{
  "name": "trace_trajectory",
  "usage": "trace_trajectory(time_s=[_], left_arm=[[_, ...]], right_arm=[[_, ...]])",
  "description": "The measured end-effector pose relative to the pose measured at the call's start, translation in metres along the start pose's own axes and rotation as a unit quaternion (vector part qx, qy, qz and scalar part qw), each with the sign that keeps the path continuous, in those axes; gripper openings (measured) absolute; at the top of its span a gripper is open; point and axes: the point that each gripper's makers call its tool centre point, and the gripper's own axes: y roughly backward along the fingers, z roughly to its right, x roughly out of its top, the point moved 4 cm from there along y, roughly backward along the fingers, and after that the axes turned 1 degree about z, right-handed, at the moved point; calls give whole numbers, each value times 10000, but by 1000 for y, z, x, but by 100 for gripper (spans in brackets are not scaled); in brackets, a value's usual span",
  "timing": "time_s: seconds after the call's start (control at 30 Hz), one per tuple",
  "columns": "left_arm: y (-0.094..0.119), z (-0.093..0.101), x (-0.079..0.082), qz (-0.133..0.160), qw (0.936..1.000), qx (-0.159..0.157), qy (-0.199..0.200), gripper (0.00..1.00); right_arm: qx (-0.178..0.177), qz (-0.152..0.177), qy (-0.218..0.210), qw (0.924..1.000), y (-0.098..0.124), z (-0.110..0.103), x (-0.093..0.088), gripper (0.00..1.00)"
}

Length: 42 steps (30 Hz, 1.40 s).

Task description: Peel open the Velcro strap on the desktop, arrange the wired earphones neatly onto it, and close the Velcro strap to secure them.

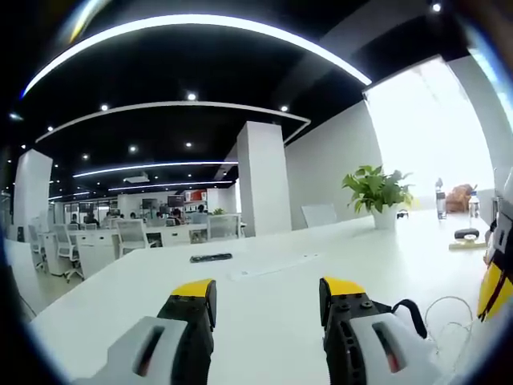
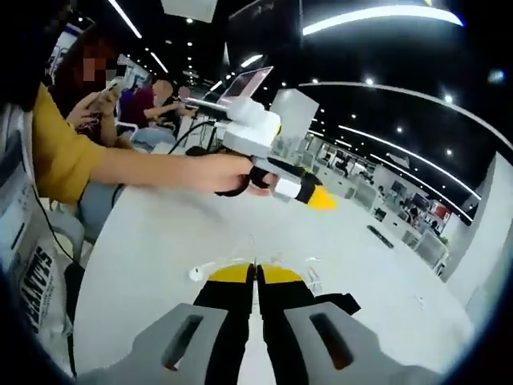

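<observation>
The right gripper (image 2: 256, 277) sits low over the white table (image 2: 152, 241), its jaws together. Whether a strand of the white wired earphones (image 2: 200, 271) is pinched between them I cannot tell; one earbud lies just left of the jaw tips, and thin loops of cable spread on the table just beyond the tips. In the left gripper view the same white cable (image 1: 445, 317) curls near the table's right edge.

The left gripper (image 1: 267, 293) is held up off the table with its jaws apart and nothing between them; in the right gripper view a hand (image 2: 232, 172) carries it above the table's middle.

A dark, flat strip (image 1: 211, 258) lies farther out toward the middle of the table, well apart from the cable. It may be the Velcro strap, though it is too small to be sure.

Risks, as I judge them:
- the thin cable can snag or tangle if dragged by one strand;
- the loose loops may spring apart before the strap closes;
- the strap sits far from the earphones, so a long carry could drop them.

Count: two grippers, one set of earphones, one dark strip, one potted plant (image 1: 377, 192) at the far right edge.
</observation>
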Motion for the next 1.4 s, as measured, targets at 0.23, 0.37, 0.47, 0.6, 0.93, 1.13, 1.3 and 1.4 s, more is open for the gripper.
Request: trace_trajectory(time_s=[0.23, 0.37, 0.47, 0.6, 0.93, 1.13, 1.3, 1.4], left_arm=[[0, 1, -1, -12, 10000, -2, -16, 55], [-1, 1, -1, -20, 10000, -2, -18, 55], [0, 1, -1, -11, 10000, -13, -5, 55], [0, 2, -1, -16, 10000, -19, -6, 55], [0, 1, -1, -10, 10000, -9, 8, 55], [0, 1, -1, -13, 10000, -14, 15, 55], [0, 0, 1, 15, 10000, -1, 37, 55], [0, 1, 0, 8, 10000, -5, 36, 55]], right_arm=[[434, -275, 71, 9987, 5, -21, -16, 5], [615, -377, -34, 9974, 4, -27, -21, 6], [701, -336, -157, 9969, 2, -28, -21, 6], [579, -168, -211, 9980, 2, -27, -14, 5], [614, 1157, -1920, 9726, 11, 3, 34, 4], [622, 1472, -2789, 9469, 8, 26, 41, 4], [-233, 1235, -1651, 9782, 6, 45, 41, 4], [-500, 1359, -1313, 9807, 9, 56, 56, 4]])
